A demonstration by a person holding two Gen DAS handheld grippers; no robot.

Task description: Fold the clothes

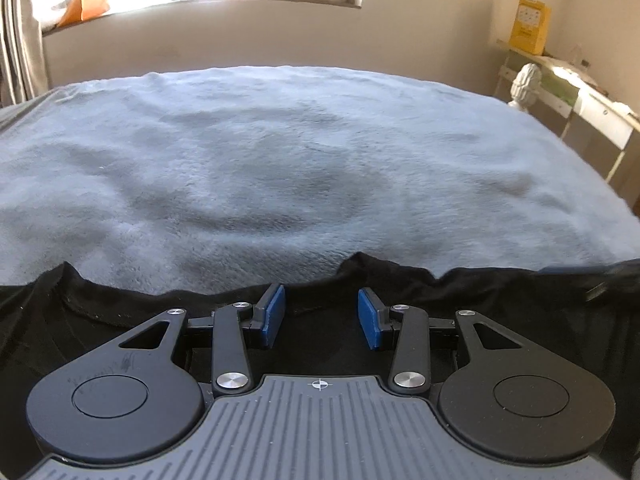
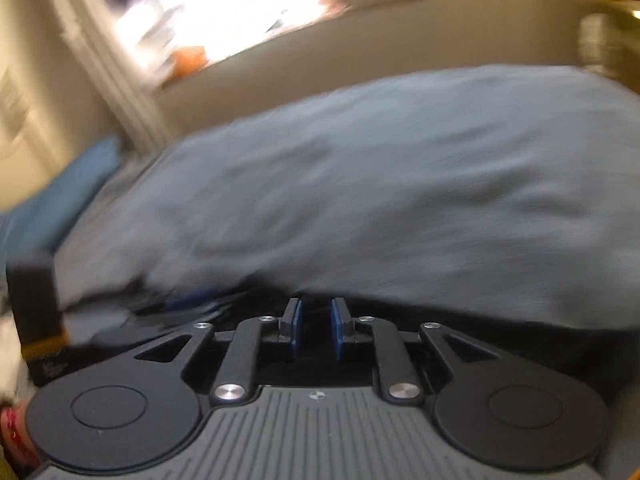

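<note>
A black garment (image 1: 100,312) lies rumpled along the near edge of a grey-blue fleece blanket (image 1: 280,160) that covers the bed. My left gripper (image 1: 322,312) hovers just over the garment's far hem, open, blue pads wide apart with nothing between them. The right wrist view is smeared by motion. There my right gripper (image 2: 316,320) sits low over the black garment (image 2: 520,332) with a narrow gap between its blue pads; I see no cloth pinched in that gap. The blanket (image 2: 400,180) fills the view beyond it.
A window sill (image 1: 200,4) with clutter runs behind the bed. At the right stand a white side table (image 1: 592,100) and a yellow box (image 1: 528,26). A blue pillow (image 2: 60,196) and a blurred dark object (image 2: 36,292) lie at the left.
</note>
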